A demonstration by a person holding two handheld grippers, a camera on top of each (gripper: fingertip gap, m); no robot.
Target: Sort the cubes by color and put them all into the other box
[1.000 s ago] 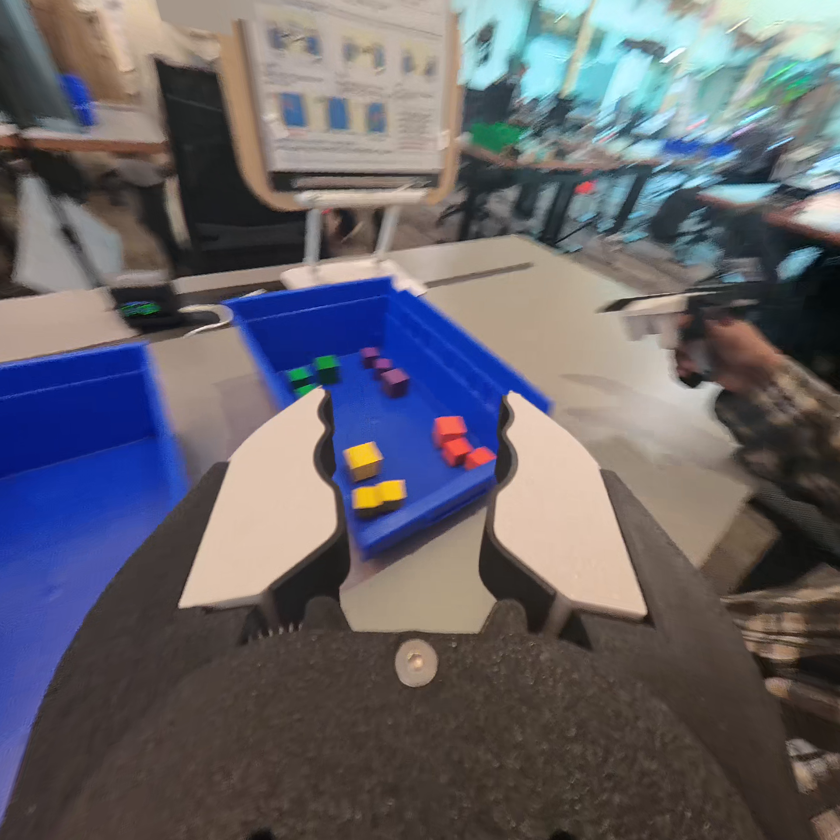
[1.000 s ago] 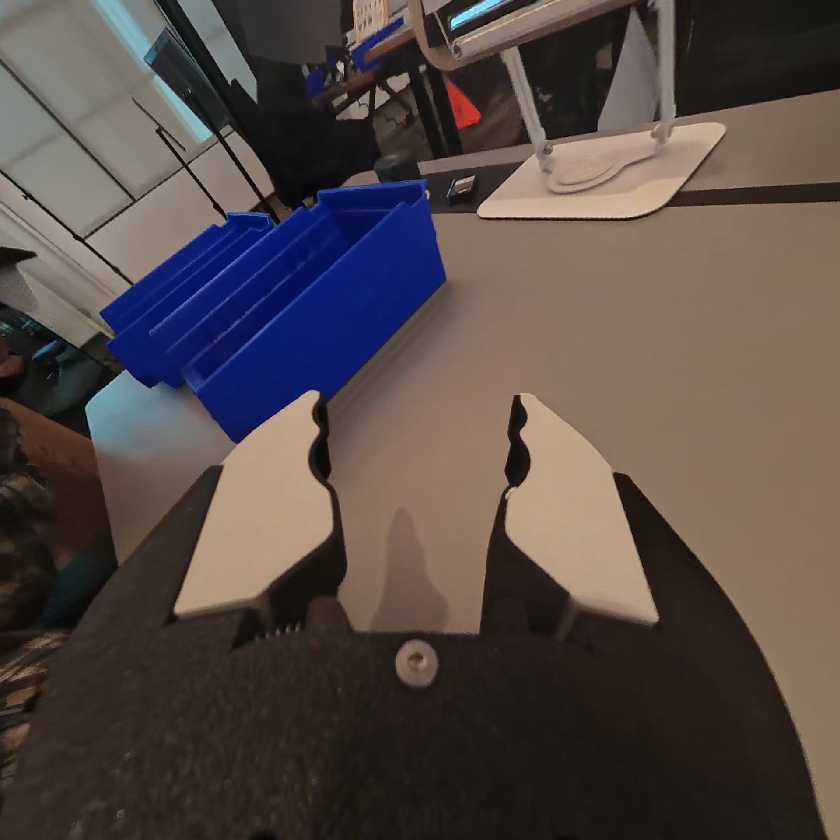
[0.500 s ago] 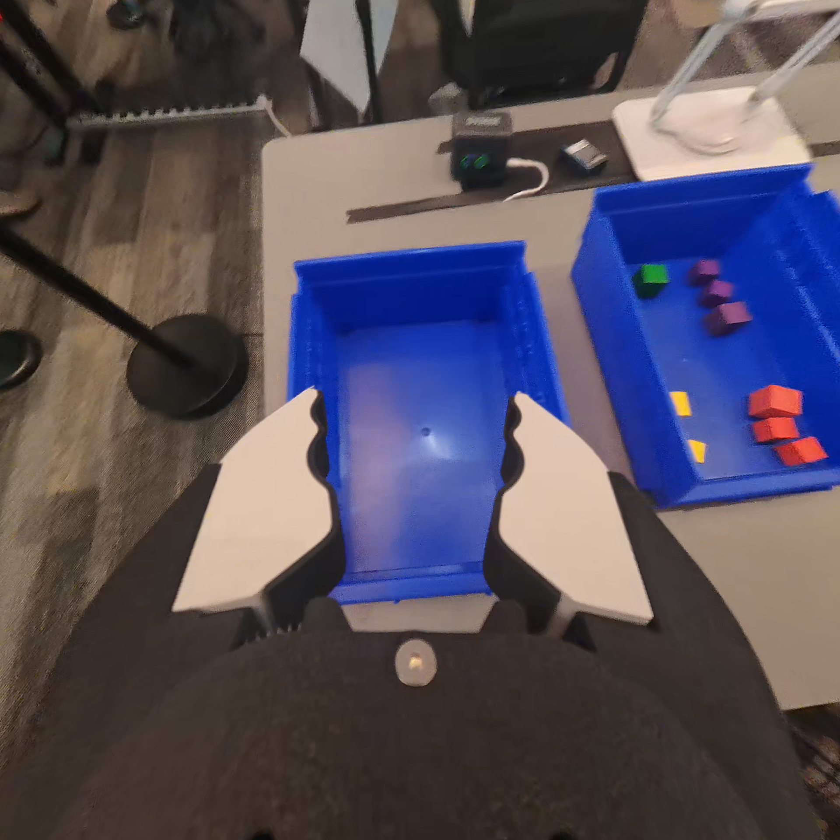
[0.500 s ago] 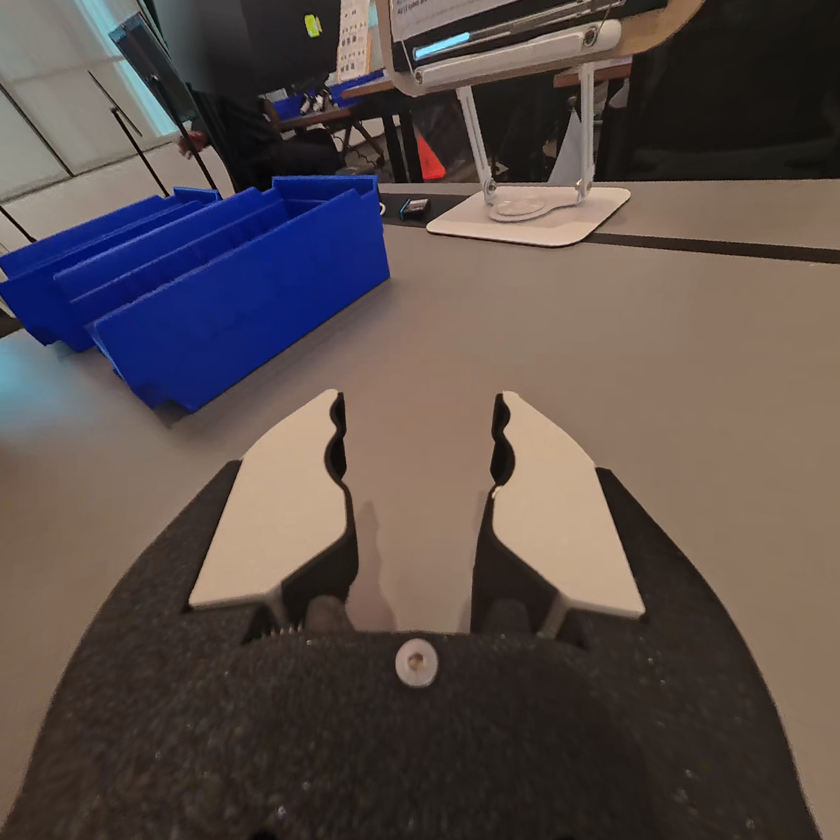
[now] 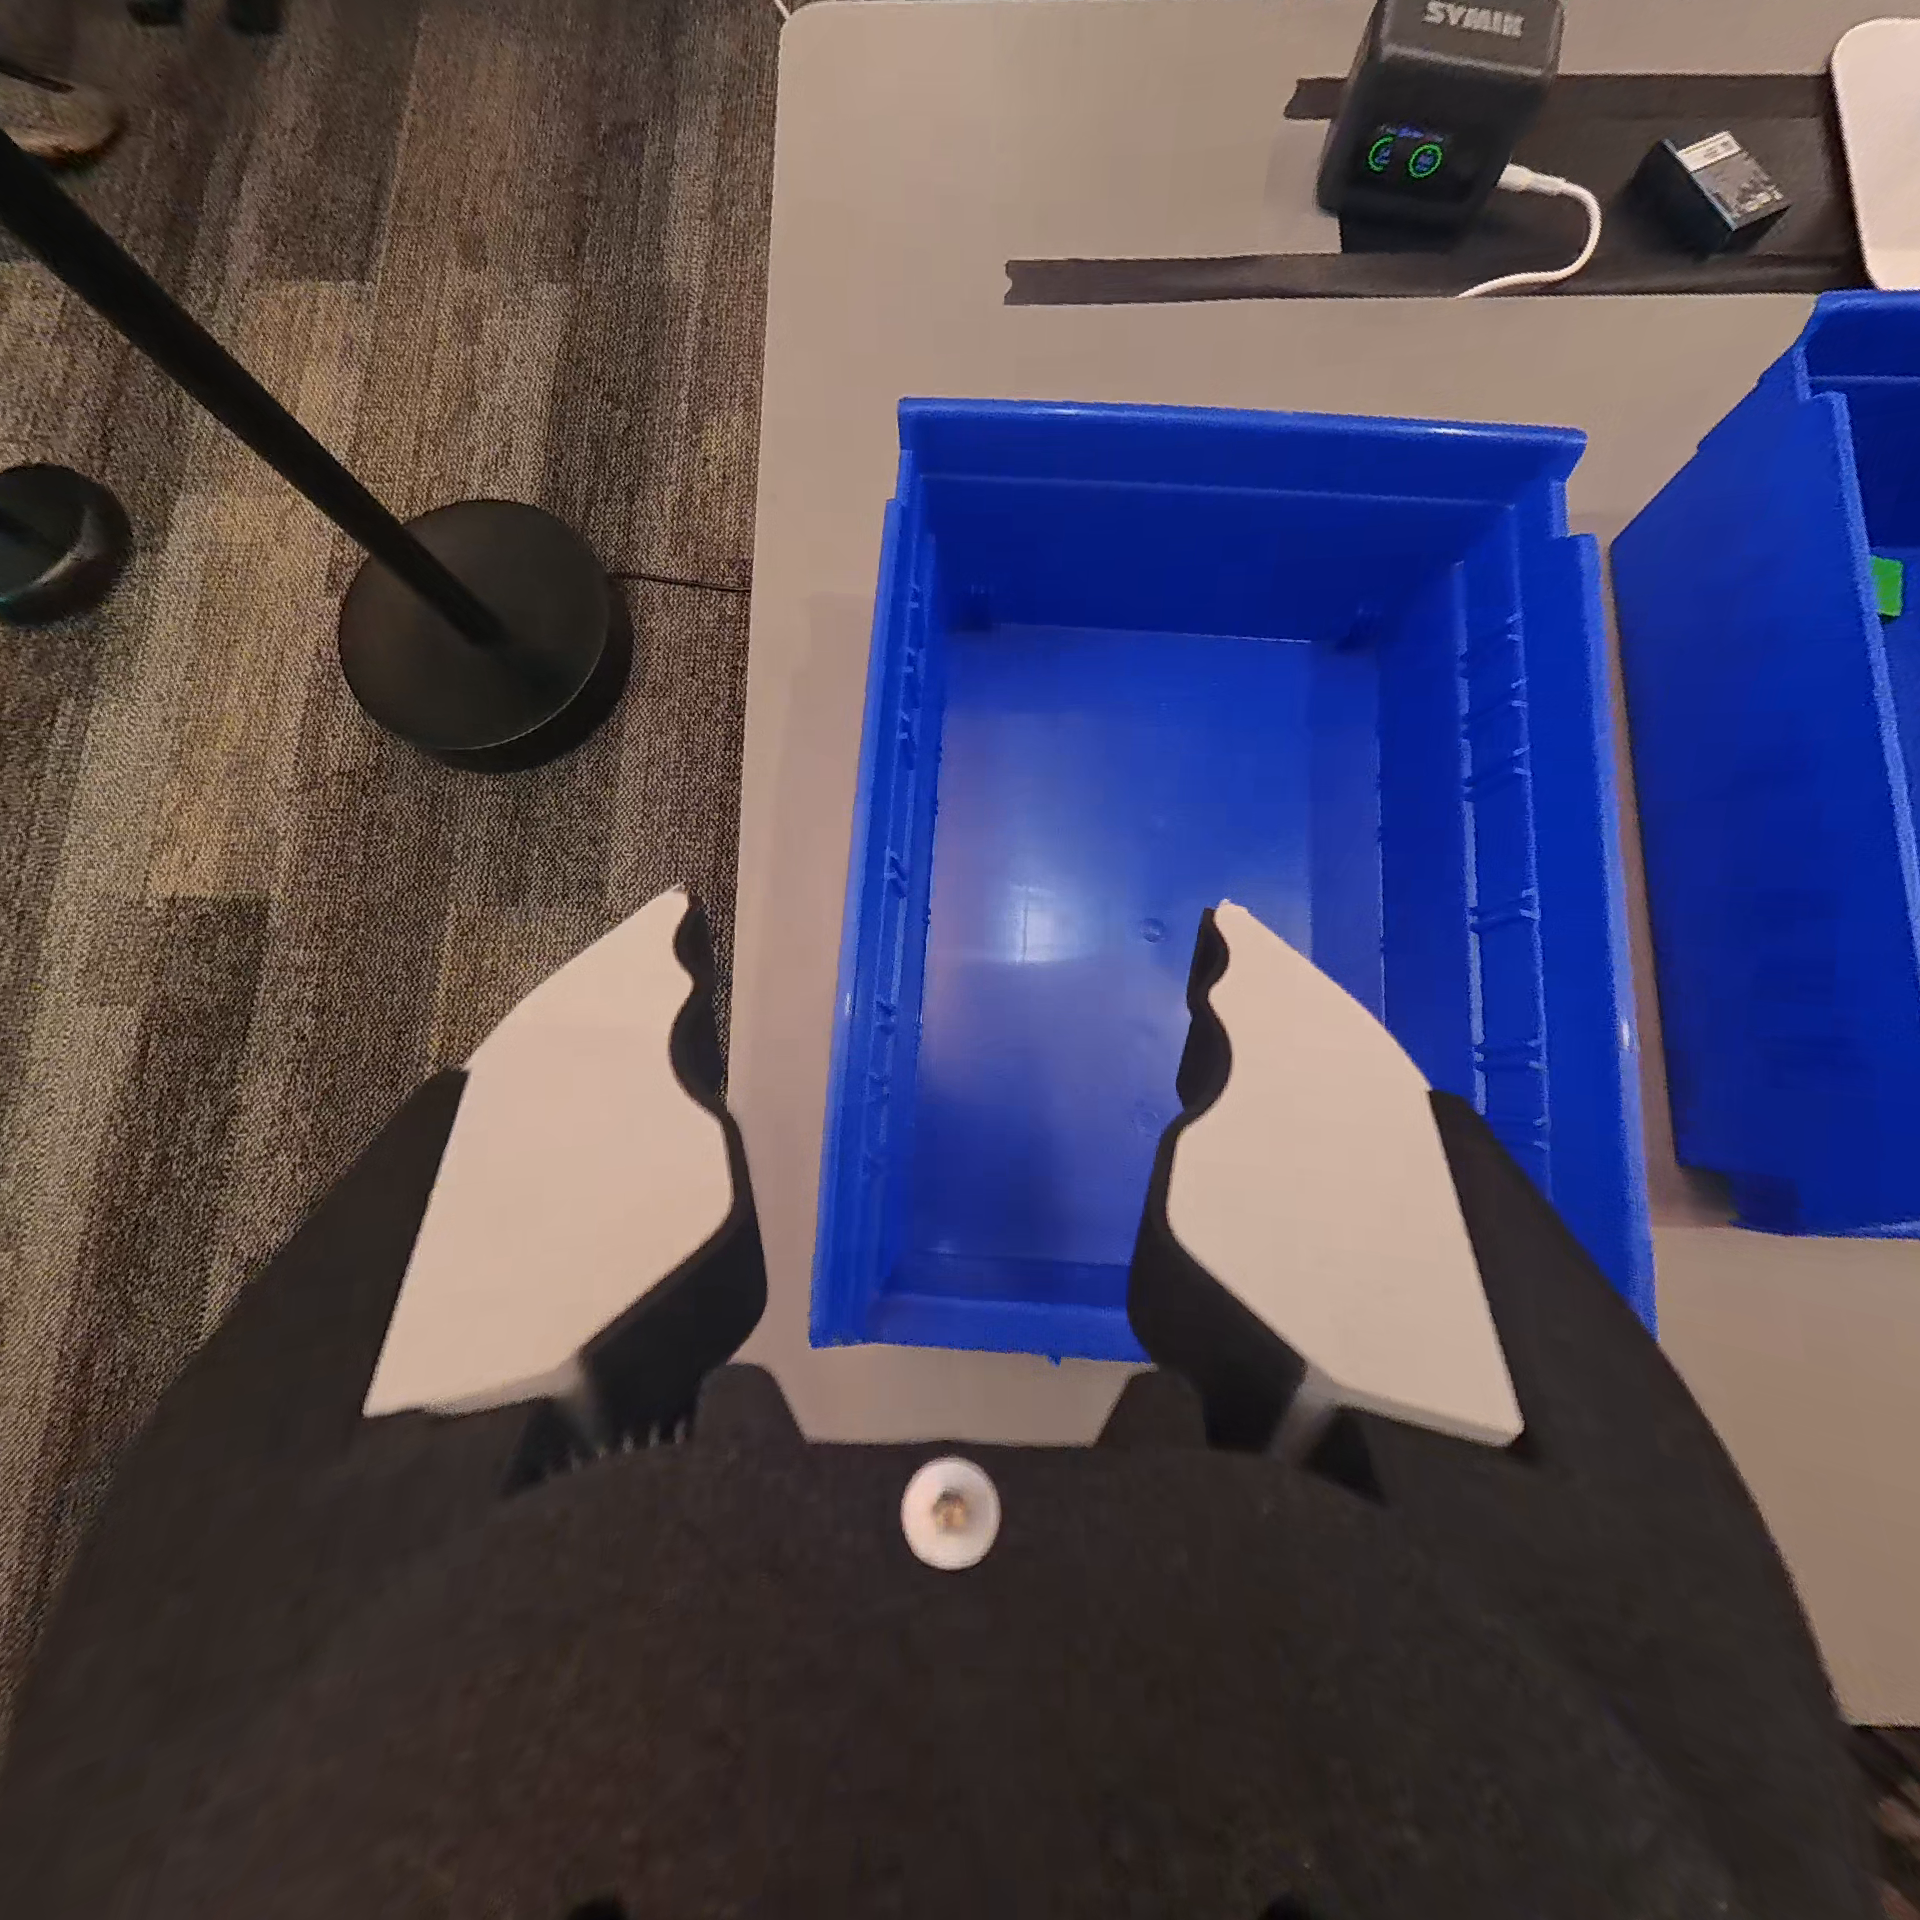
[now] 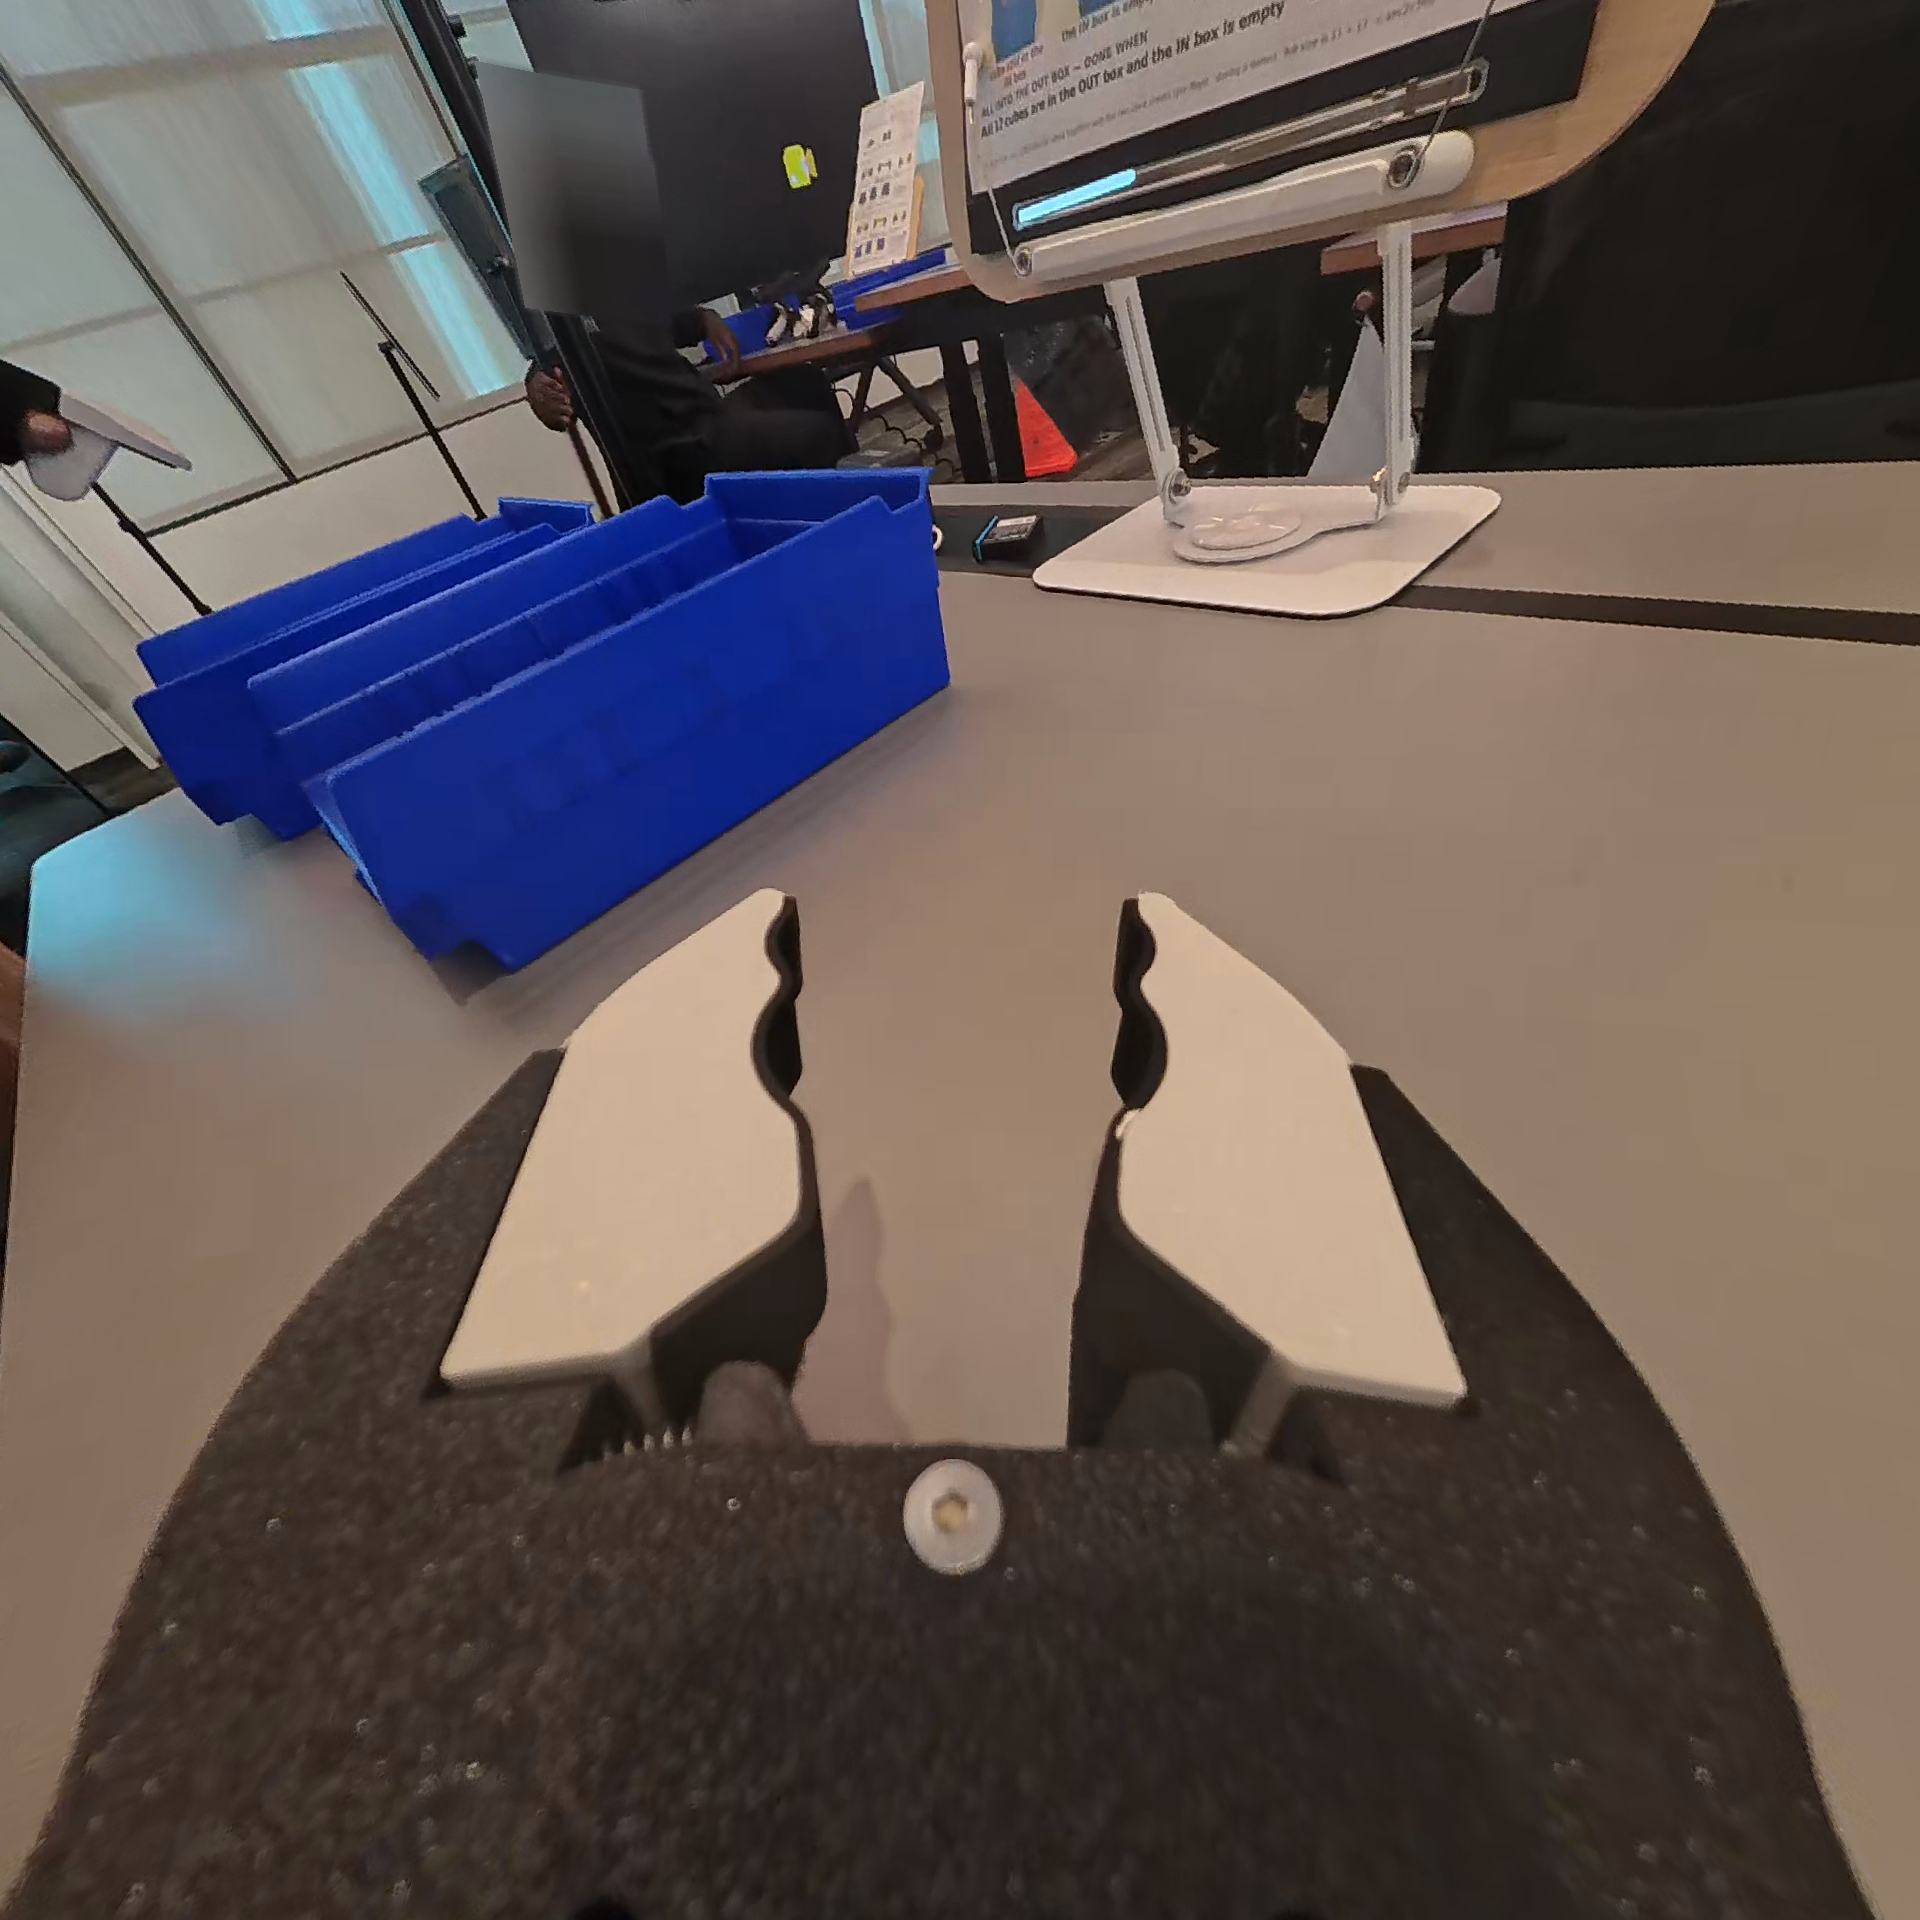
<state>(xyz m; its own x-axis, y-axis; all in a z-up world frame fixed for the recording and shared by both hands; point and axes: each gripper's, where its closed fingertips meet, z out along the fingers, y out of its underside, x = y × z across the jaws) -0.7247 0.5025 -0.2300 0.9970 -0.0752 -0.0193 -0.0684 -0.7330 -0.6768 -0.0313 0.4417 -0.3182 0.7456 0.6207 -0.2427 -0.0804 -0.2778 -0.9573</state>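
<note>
In the left wrist view an empty blue box (image 5: 1195,499) sits on the grey table (image 5: 1039,343), seen from above. My left gripper (image 5: 948,909) is open and empty, above the box's near left part. A second blue box (image 5: 1766,831) stands to the right, cut off by the frame. Only a sliver of a green cube (image 5: 1893,603) shows inside it; the other cubes are out of view. My right gripper (image 6: 958,904) is open and empty, low over bare table. Both boxes, the nearer (image 6: 644,769) and the farther (image 6: 312,644), lie to its front left, their insides hidden.
A black charger with green lights (image 5: 1439,125), a small black block (image 5: 1709,192) and a white cable lie on a black strip at the back. A white monitor stand base (image 6: 1278,551) stands behind. A post base (image 5: 483,634) is on the floor, left of the table's edge.
The left gripper has swung left from the cube box to above the empty box, come closer, and its jaws have spread wider. The right gripper stays low over the table, its jaws a little narrower.
</note>
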